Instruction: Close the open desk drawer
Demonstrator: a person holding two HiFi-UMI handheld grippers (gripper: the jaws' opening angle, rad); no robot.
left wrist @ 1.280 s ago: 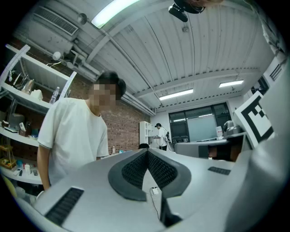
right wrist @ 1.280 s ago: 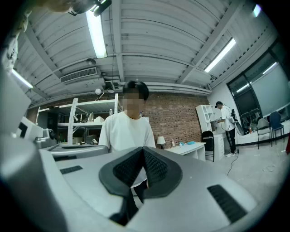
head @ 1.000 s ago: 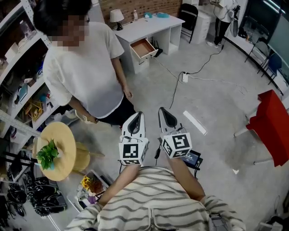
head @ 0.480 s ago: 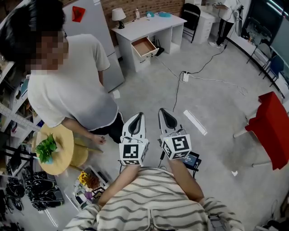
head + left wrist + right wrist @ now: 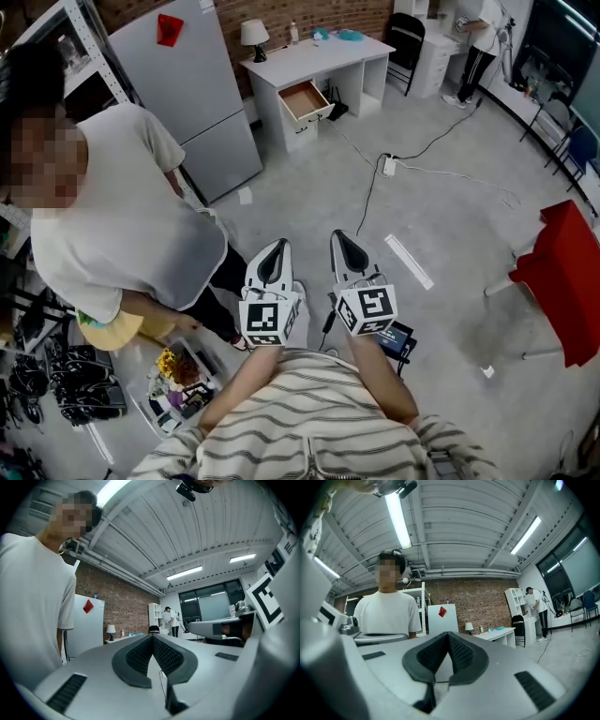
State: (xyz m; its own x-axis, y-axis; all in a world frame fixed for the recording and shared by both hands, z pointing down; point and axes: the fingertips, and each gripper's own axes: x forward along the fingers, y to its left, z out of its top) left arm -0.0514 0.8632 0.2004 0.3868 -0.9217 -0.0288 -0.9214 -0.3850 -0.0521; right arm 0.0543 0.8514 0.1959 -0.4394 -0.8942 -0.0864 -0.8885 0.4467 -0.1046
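A white desk [image 5: 323, 52] stands far off against the brick wall, with its wood-lined drawer [image 5: 305, 98] pulled open at the left front. Both grippers are held level close to my body, side by side and well short of the desk. My left gripper [image 5: 273, 253] is shut with nothing between its pads [image 5: 140, 654]. My right gripper [image 5: 345, 242] is shut and empty too, its tips [image 5: 448, 633] meeting. The desk [image 5: 499, 632] shows small and distant in the right gripper view, with a lamp [image 5: 468, 626] on it.
A person in a white T-shirt [image 5: 112, 234] stands close at my left. A grey fridge [image 5: 183, 94] is left of the desk. A cable and power strip [image 5: 388, 166] cross the floor ahead. A red chair [image 5: 562, 281] is at the right, shelving [image 5: 56, 384] at the left.
The person in the white T-shirt has shifted left and nearer, uncovering the fridge. Both grippers have travelled level across the floor together, still shut. The drawer stays open.
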